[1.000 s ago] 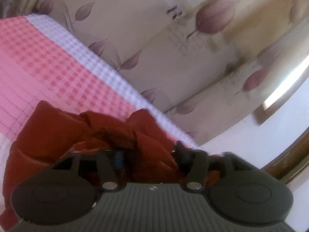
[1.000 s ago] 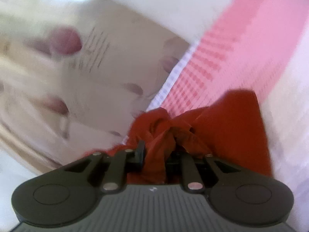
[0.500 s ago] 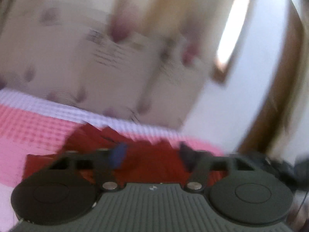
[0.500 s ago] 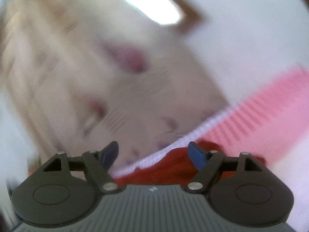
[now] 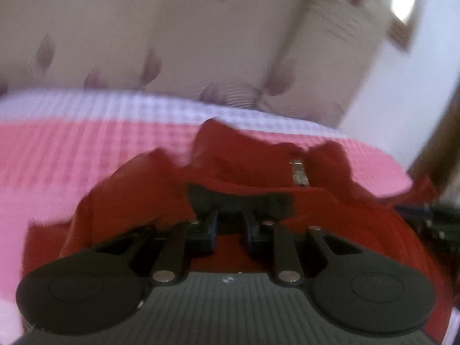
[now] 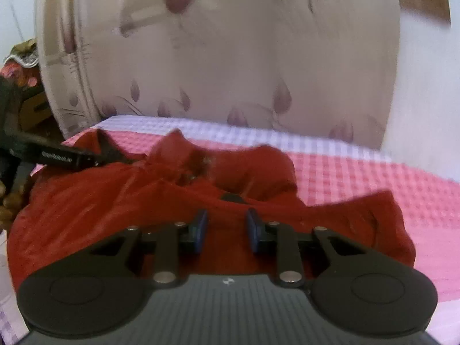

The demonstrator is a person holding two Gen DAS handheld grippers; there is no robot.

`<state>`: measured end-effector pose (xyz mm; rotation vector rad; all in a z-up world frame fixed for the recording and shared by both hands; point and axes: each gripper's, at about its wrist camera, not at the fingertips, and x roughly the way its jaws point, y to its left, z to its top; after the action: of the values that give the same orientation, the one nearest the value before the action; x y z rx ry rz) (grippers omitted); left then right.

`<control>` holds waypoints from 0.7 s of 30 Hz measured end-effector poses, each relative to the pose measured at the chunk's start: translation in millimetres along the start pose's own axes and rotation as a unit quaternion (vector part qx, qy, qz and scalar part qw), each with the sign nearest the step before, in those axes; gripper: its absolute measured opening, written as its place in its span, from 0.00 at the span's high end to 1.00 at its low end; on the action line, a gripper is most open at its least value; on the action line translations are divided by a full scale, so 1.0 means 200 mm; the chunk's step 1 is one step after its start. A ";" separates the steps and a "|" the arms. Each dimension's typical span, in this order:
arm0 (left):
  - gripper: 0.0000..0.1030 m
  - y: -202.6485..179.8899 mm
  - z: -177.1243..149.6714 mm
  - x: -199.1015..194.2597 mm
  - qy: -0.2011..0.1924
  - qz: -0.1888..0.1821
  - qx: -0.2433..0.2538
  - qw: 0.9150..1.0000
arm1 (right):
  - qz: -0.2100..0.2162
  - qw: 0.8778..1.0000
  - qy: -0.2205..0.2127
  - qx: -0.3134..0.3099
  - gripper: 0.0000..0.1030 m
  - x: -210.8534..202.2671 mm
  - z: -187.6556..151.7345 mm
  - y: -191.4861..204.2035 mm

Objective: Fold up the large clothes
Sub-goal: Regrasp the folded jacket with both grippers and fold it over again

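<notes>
pink checked bedspread (image 5: 72, 155), tulip-print curtain (image 6: 230, 66)

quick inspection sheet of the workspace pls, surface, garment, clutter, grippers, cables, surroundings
surface: bed cover, pink checks with a pale lilac band along the far edge.
job's things: red garment, crumpled in a heap, not folded; a metal zipper pull shows on it.
clutter: patterned fabric and dark items off the bed's left end, too blurred to name.
grippers: left gripper over the garment, jaws narrowly apart; right gripper low over it, jaws open, nothing between them.
cables: nothing seen.
surroundings: beige floral headboard behind the bed, white wall, wooden frame.
</notes>
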<state>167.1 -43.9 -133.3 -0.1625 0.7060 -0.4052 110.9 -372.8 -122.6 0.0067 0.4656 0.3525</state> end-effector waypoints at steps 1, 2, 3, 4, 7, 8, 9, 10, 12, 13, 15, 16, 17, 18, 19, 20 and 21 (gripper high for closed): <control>0.78 0.06 -0.02 0.01 -0.004 -0.021 -0.031 0.999 | 0.005 1.000 0.001 0.006 0.74 0.02 -0.01 -0.02; 0.82 0.09 -0.02 0.03 -0.007 -0.024 -0.048 0.999 | 0.011 1.000 0.002 0.010 0.74 0.03 -0.02 -0.04; 0.83 0.11 -0.03 0.03 -0.012 -0.021 -0.053 0.998 | 0.015 1.000 0.002 0.014 0.74 0.03 -0.04 -0.05; 0.84 0.12 -0.05 0.04 -0.018 -0.019 -0.050 0.998 | 0.017 1.000 0.004 0.021 0.74 0.05 -0.04 -0.06; 0.84 0.13 -0.09 0.06 -0.026 -0.014 -0.052 0.998 | 0.028 0.998 0.009 0.054 0.79 0.12 -0.06 -0.13; 0.85 0.10 -0.08 0.07 -0.029 -0.011 -0.053 0.998 | 0.032 0.997 0.011 0.068 0.80 0.14 -0.07 -0.15; 0.86 0.11 -0.09 0.07 -0.031 -0.010 -0.057 0.998 | 0.039 0.996 0.011 0.085 0.80 0.16 -0.08 -0.17; 0.87 0.12 -0.08 0.08 -0.031 -0.008 -0.062 0.998 | 0.046 0.994 0.011 0.099 0.81 0.18 -0.10 -0.19; 0.88 0.15 -0.09 0.09 -0.034 -0.014 -0.076 0.996 | 0.060 0.990 0.009 0.126 0.82 0.21 -0.12 -0.23; 0.88 0.15 -0.09 0.10 -0.033 -0.016 -0.079 0.996 | 0.069 0.987 0.008 0.147 0.87 0.22 -0.13 -0.27; 0.88 0.16 -0.10 0.11 -0.034 -0.017 -0.081 0.996 | 0.091 0.971 0.012 0.222 1.00 0.26 -0.17 -0.37; 0.88 0.17 -0.11 0.12 -0.036 -0.017 -0.082 0.996 | 0.103 0.961 0.014 0.255 1.00 0.28 -0.19 -0.42; 0.88 0.17 -0.11 0.12 -0.036 -0.017 -0.082 0.996 | 0.118 0.951 0.014 0.286 1.00 0.29 -0.22 -0.47; 0.88 0.17 -0.12 0.12 -0.037 -0.017 -0.082 0.996 | 0.130 0.943 0.013 0.305 1.00 0.30 -0.24 -0.50; 0.88 0.17 -0.12 0.13 -0.037 -0.015 -0.083 0.996 | 0.138 0.938 0.012 0.319 1.00 0.30 -0.26 -0.53; 0.88 0.17 -0.13 0.13 -0.037 -0.016 -0.086 0.996 | 0.143 0.933 0.011 0.331 1.00 0.30 -0.27 -0.54; 0.88 0.18 -0.13 0.14 -0.034 -0.015 -0.088 0.995 | 0.145 0.929 0.008 0.340 1.00 0.31 -0.28 -0.55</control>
<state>181.2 -23.7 -179.4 -0.3529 0.6721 -0.3642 174.5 -460.6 -208.5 0.7564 0.5856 0.4661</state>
